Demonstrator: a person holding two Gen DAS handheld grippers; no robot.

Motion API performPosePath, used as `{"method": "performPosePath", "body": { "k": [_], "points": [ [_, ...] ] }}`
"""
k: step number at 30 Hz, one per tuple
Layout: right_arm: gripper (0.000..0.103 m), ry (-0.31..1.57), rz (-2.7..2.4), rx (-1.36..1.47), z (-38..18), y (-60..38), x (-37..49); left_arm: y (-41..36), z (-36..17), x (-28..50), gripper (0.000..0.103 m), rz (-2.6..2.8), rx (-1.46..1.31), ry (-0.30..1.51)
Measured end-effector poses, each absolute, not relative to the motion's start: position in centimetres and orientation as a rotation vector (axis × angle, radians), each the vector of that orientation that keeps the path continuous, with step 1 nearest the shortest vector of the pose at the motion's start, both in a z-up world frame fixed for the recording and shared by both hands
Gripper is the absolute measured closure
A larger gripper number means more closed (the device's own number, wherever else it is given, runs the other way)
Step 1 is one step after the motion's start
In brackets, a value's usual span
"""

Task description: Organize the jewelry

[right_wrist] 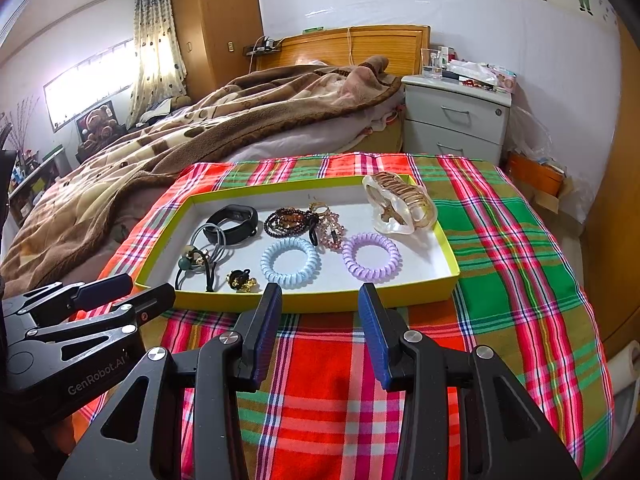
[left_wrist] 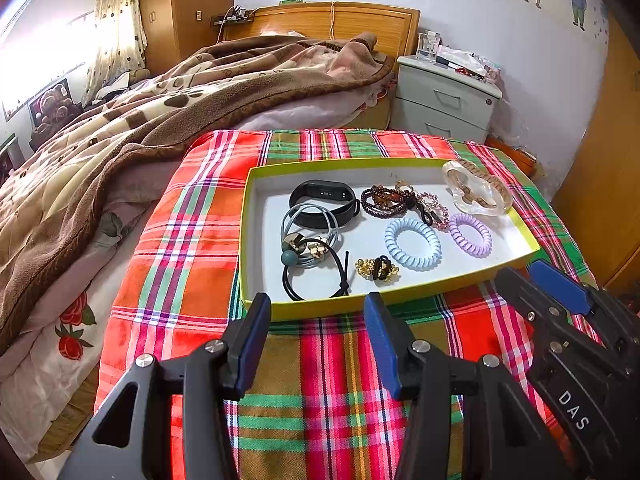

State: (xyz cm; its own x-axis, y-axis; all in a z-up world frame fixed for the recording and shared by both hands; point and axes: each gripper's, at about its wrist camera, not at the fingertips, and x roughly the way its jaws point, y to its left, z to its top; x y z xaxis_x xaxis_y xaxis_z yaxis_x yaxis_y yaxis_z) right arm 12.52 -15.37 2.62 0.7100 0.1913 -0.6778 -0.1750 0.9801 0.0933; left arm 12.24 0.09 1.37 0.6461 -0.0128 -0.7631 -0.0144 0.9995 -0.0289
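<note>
A yellow-rimmed tray [left_wrist: 400,162] [right_wrist: 304,302] with a white floor sits on a plaid cloth. In it lie a black smart band [left_wrist: 322,200] [right_wrist: 232,222], grey and black hair ties [left_wrist: 310,248] [right_wrist: 202,256], a gold-and-black tie [left_wrist: 378,269] [right_wrist: 240,279], dark bead bracelets [left_wrist: 386,200] [right_wrist: 290,220], a blue coil tie [left_wrist: 412,242] [right_wrist: 290,263], a purple coil tie [left_wrist: 470,234] [right_wrist: 371,256] and a clear hair claw [left_wrist: 476,190] [right_wrist: 400,204]. My left gripper [left_wrist: 318,306] [right_wrist: 124,290] and right gripper [right_wrist: 320,296] [left_wrist: 532,276] are open and empty, just short of the tray's near rim.
The plaid cloth [left_wrist: 340,380] [right_wrist: 500,260] covers a small table. A bed with a brown blanket [left_wrist: 160,112] lies at the left and behind. A grey nightstand [left_wrist: 448,100] [right_wrist: 456,116] stands at the back right. A wooden wardrobe [left_wrist: 612,180] is at the far right.
</note>
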Motion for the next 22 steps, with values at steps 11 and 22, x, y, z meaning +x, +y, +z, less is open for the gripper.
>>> {"method": "performPosePath", "body": {
  "k": [11,22],
  "points": [
    [0.062,0.756,0.201,0.026,2.57,-15.48,12.63,0.12,1.40,12.10,0.053,0.003,-0.031,0.864],
    [0.062,0.756,0.201,0.026,2.55,-15.53,12.63,-0.03,1.50,12.22,0.053,-0.005,-0.034,0.871]
  ]
}}
